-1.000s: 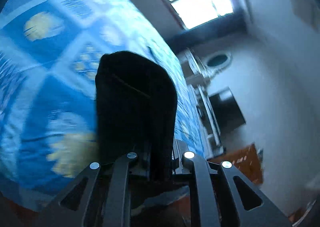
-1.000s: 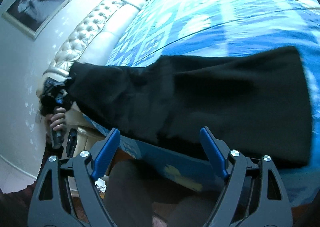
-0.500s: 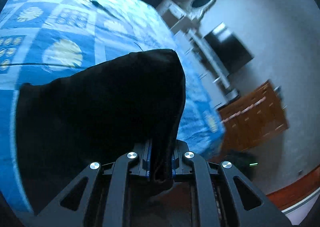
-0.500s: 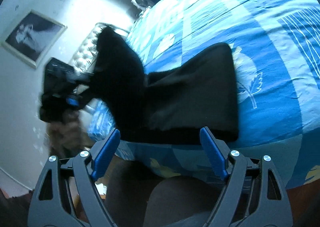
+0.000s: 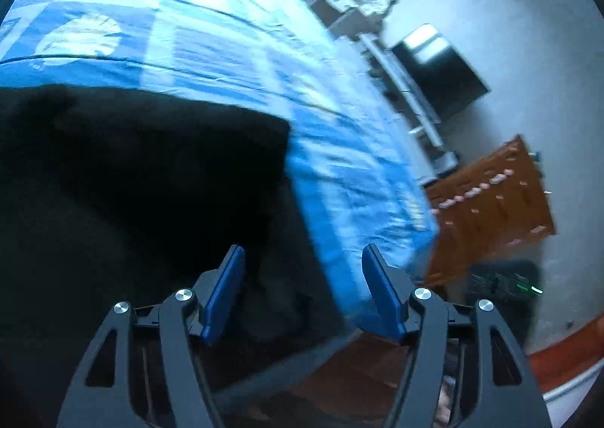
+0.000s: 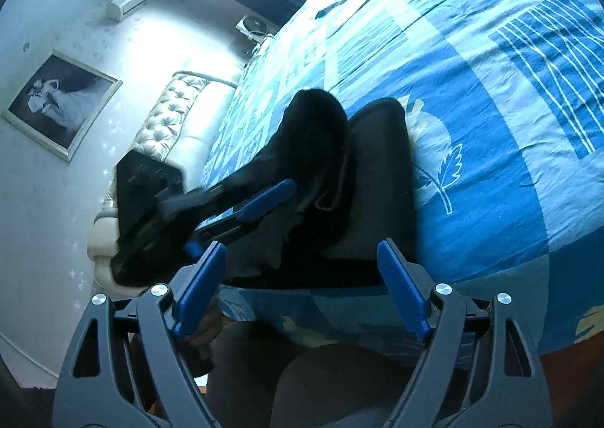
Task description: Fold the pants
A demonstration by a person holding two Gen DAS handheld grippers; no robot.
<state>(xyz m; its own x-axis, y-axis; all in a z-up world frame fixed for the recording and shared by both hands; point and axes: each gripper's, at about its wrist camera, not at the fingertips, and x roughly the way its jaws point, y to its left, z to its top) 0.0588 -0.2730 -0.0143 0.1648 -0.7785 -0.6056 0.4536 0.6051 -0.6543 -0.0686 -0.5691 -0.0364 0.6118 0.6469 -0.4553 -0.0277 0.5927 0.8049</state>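
Black fabric pants [image 6: 377, 178] folded at near edge of blue patterned bedspread [image 6: 490, 95]. Left tongs [image 5: 300, 282] spread, released, fingers apart above dark cloth. Right tongs [image 6: 302, 288] spread wide, gripping nothing, near pants' edge.

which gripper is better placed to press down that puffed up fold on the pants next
Probably the left gripper: it is open right at the raised fold of the pants, while the right gripper, also open, sits back at the bed edge.

Black pants [image 6: 377, 178] folded on bed
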